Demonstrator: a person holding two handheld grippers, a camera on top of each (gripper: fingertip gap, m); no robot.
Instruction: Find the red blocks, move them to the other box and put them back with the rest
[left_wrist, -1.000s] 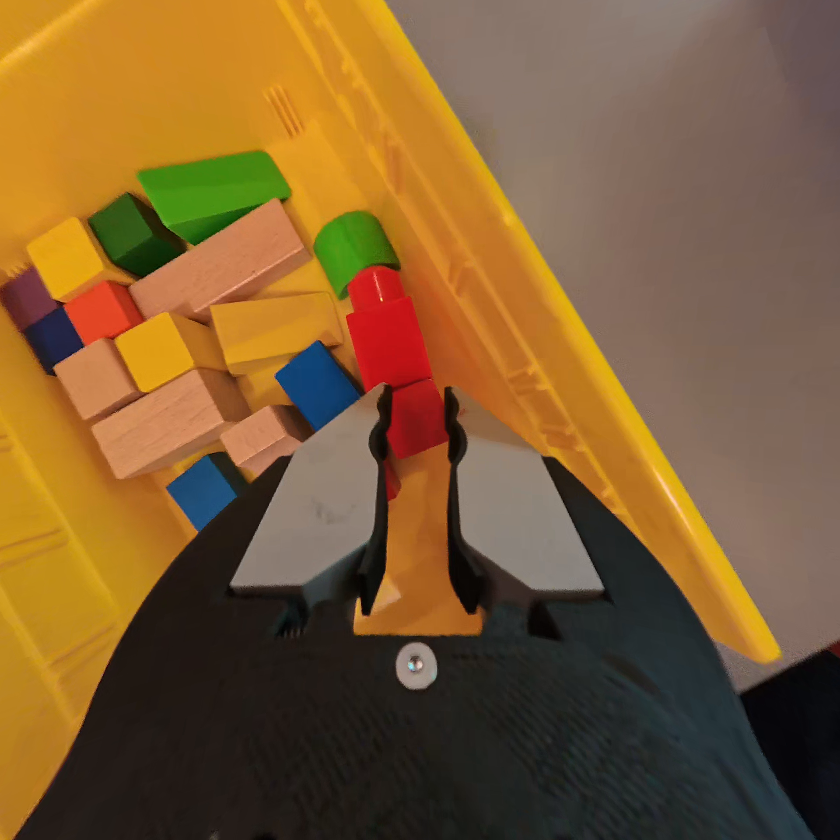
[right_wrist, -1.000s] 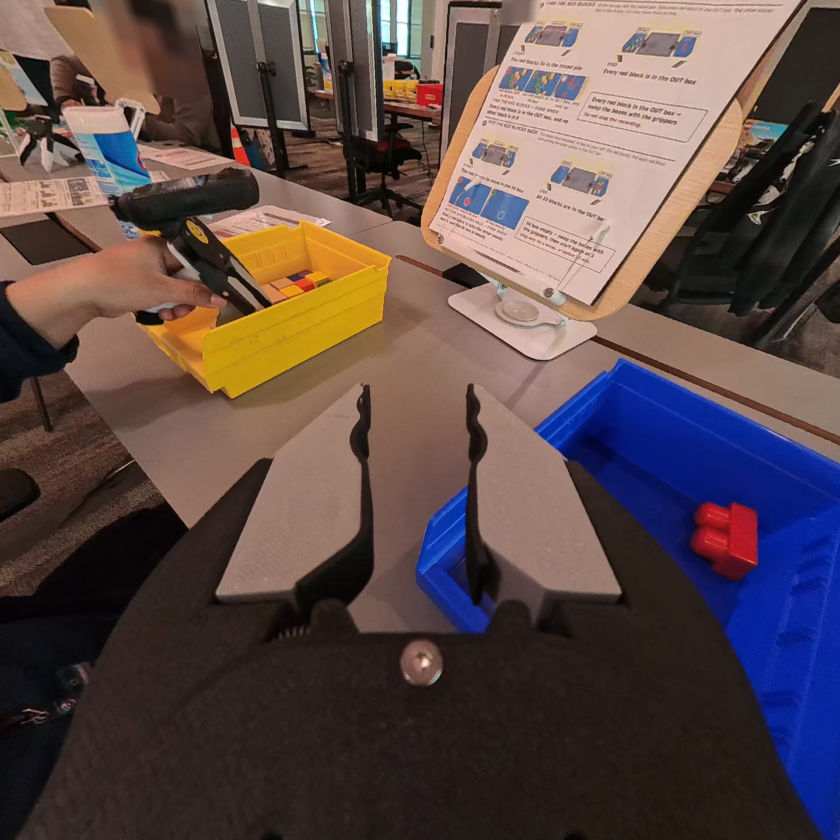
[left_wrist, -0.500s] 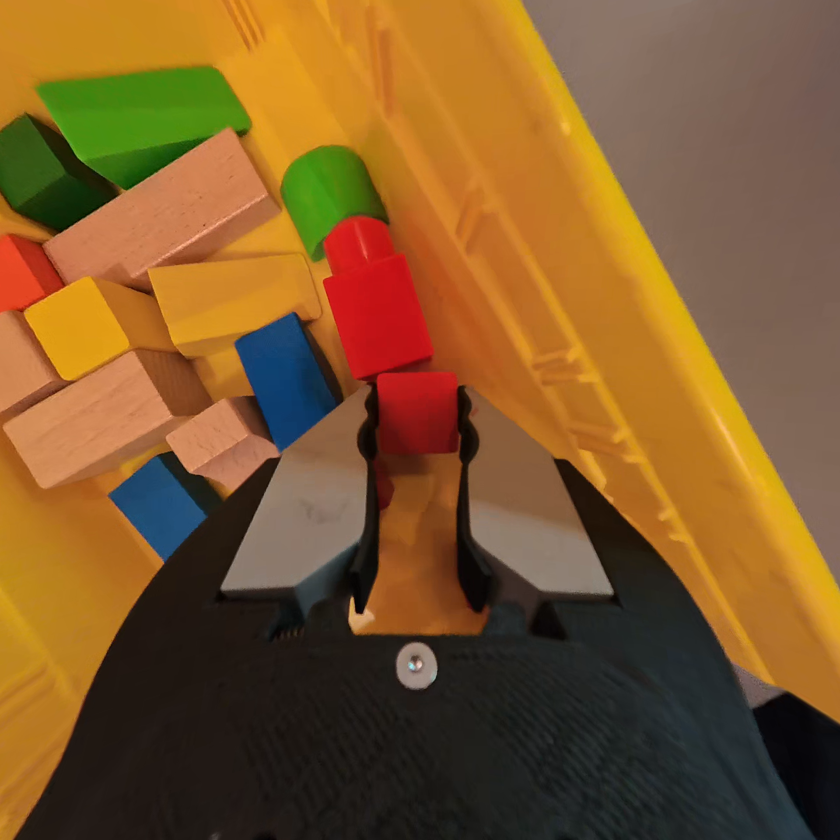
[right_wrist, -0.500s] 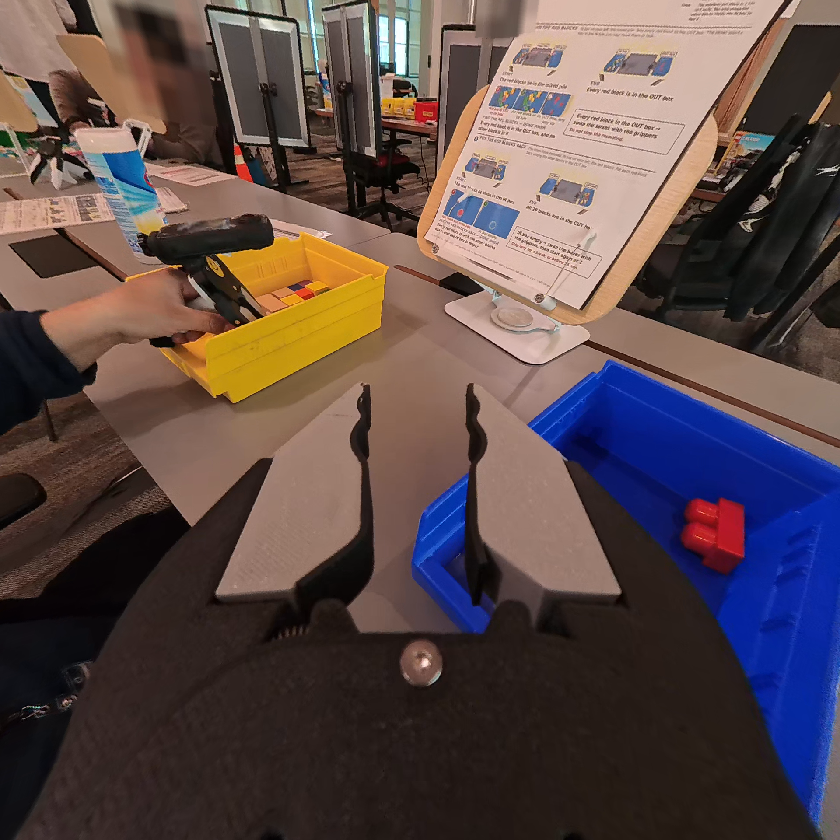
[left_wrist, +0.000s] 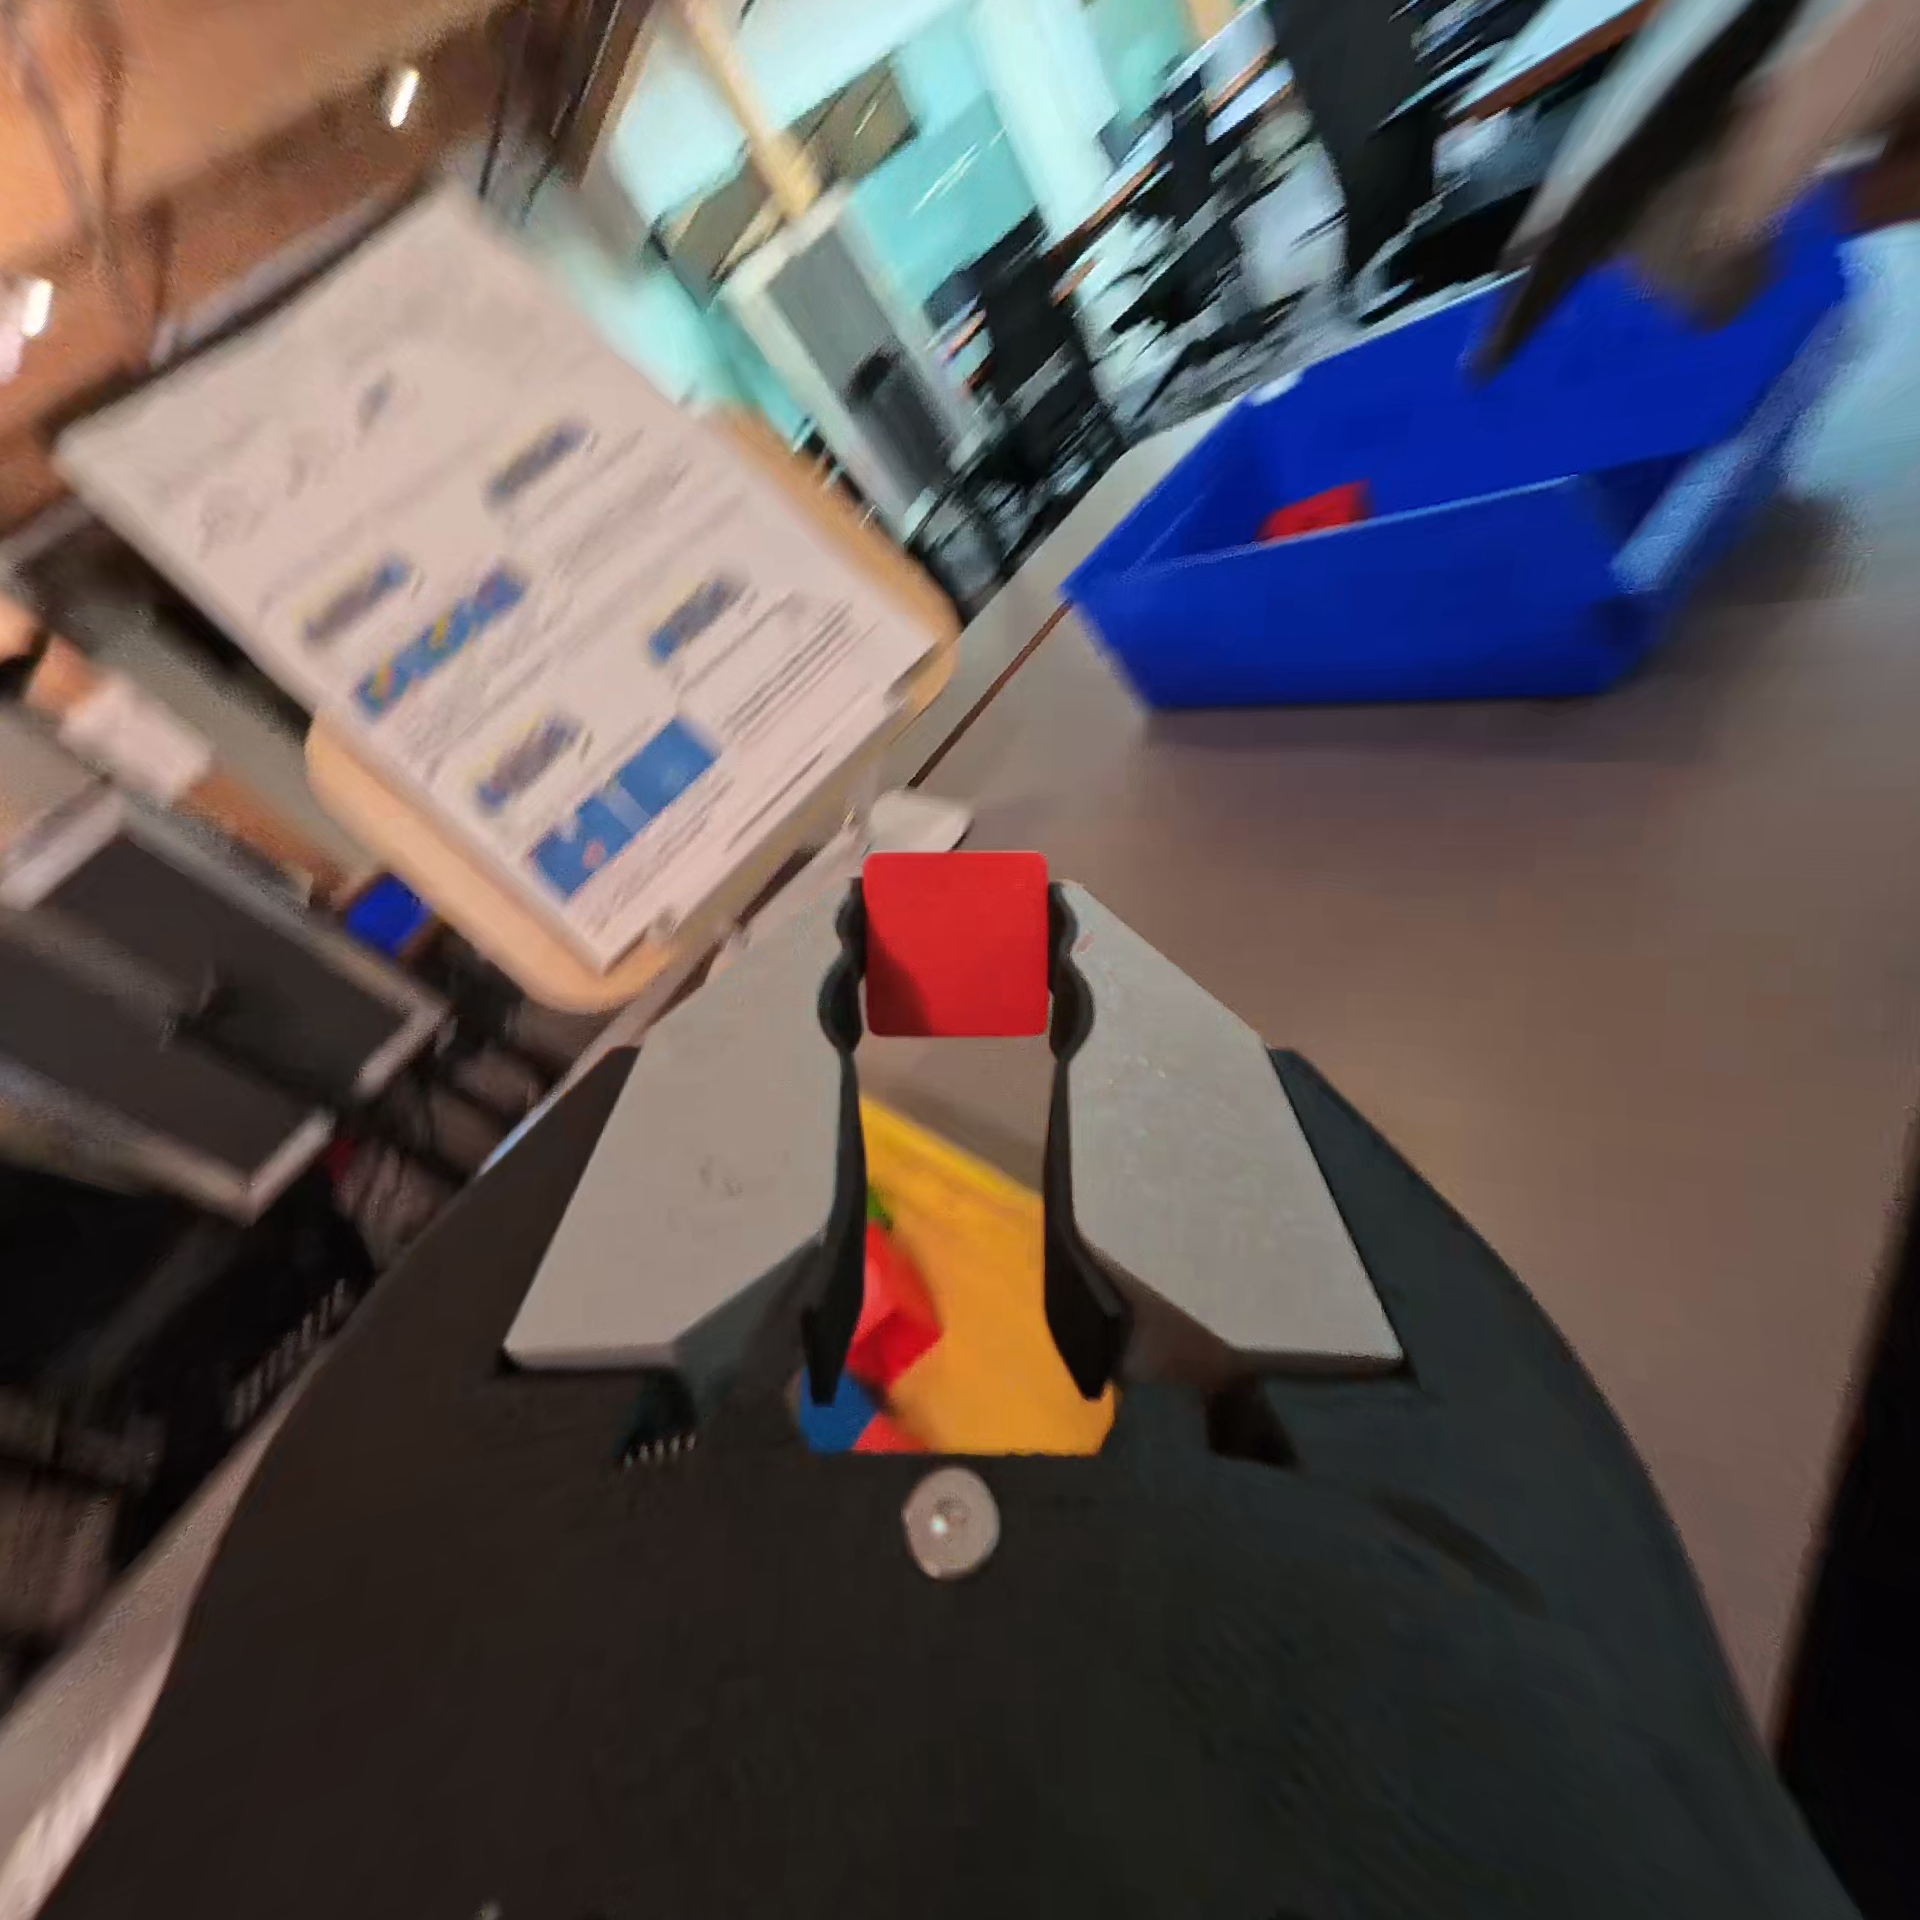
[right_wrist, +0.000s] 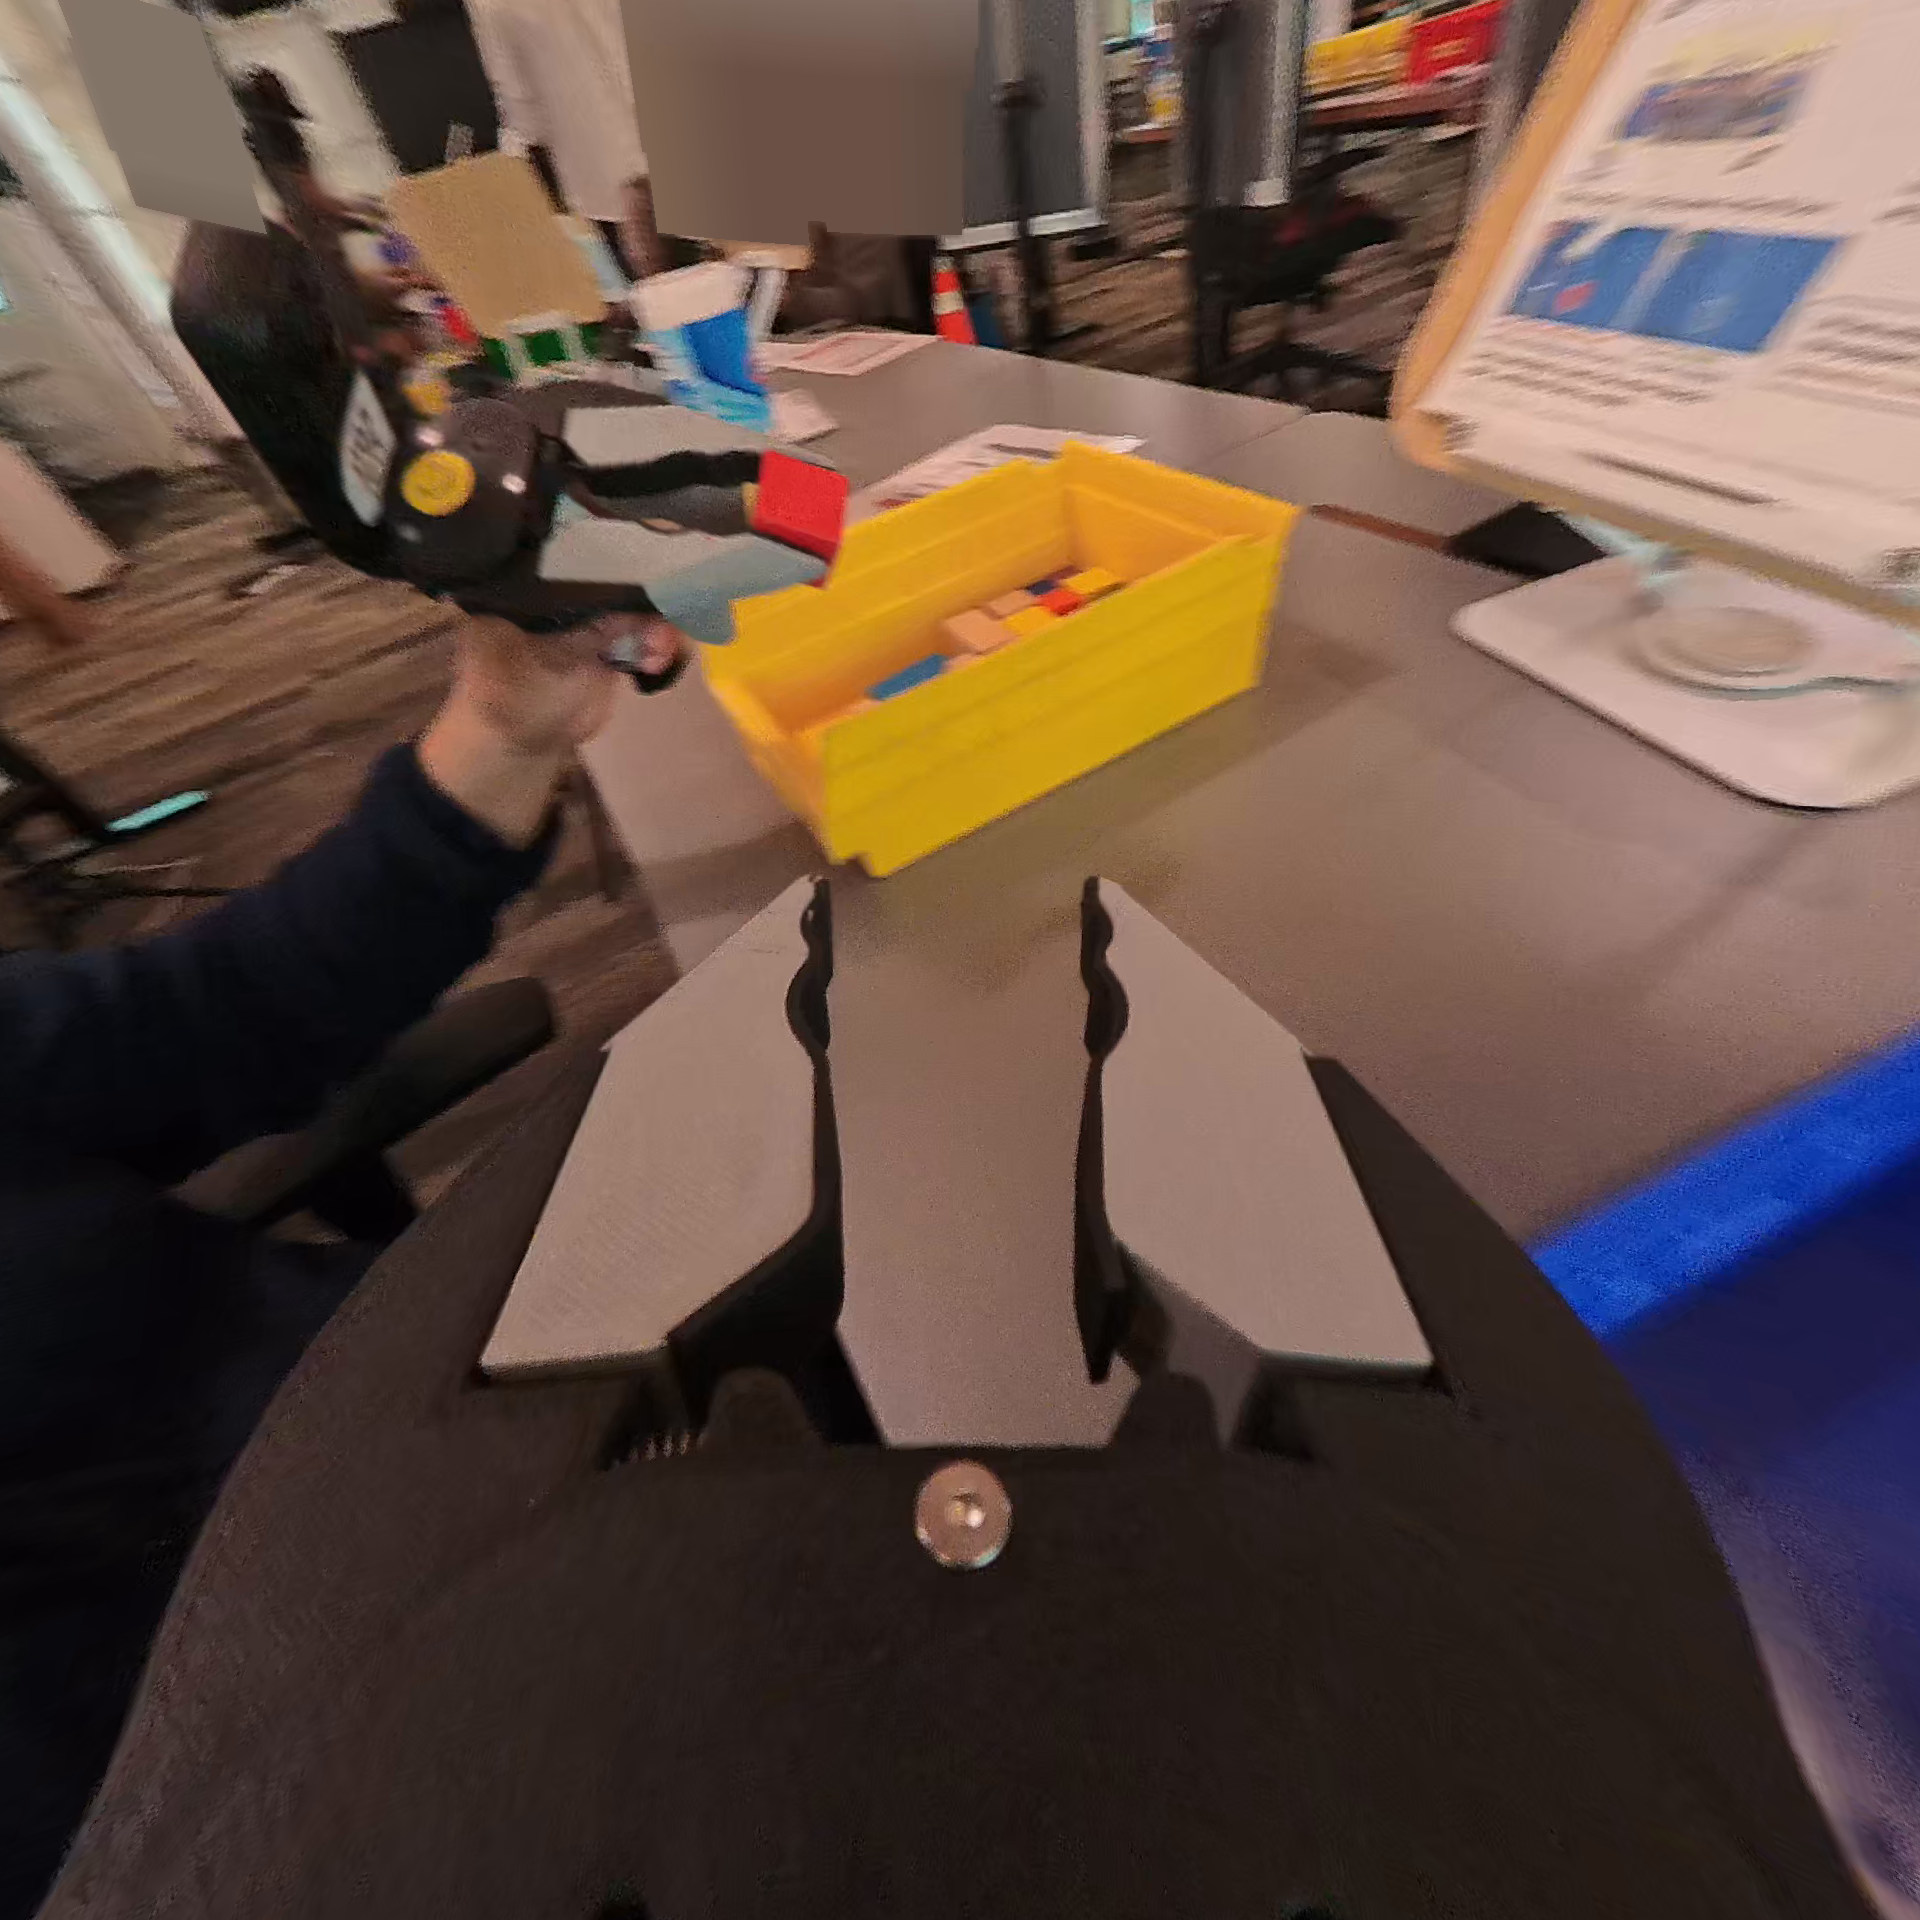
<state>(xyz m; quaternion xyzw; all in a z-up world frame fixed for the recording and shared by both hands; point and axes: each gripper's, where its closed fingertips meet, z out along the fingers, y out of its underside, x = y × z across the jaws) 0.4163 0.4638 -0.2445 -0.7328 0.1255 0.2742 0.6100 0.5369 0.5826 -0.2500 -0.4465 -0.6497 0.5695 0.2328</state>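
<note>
One red block (left_wrist: 954, 943) clamped in left gripper (left_wrist: 954, 961); yellow box (right_wrist: 1039, 717) holds mixed blocks (right_wrist: 1023, 613)

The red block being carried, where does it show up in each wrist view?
Left wrist view: red block sits centre frame, clamped between the left hand-held gripper's fingertips.
Right wrist view: upper left, held above the near corner of the yellow box.
Shared landmark: the instruction board.

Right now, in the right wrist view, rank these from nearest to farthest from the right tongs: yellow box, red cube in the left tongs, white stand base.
1. Yellow box, straight ahead.
2. White stand base, far right.
3. Red cube, upper left, raised.
</note>
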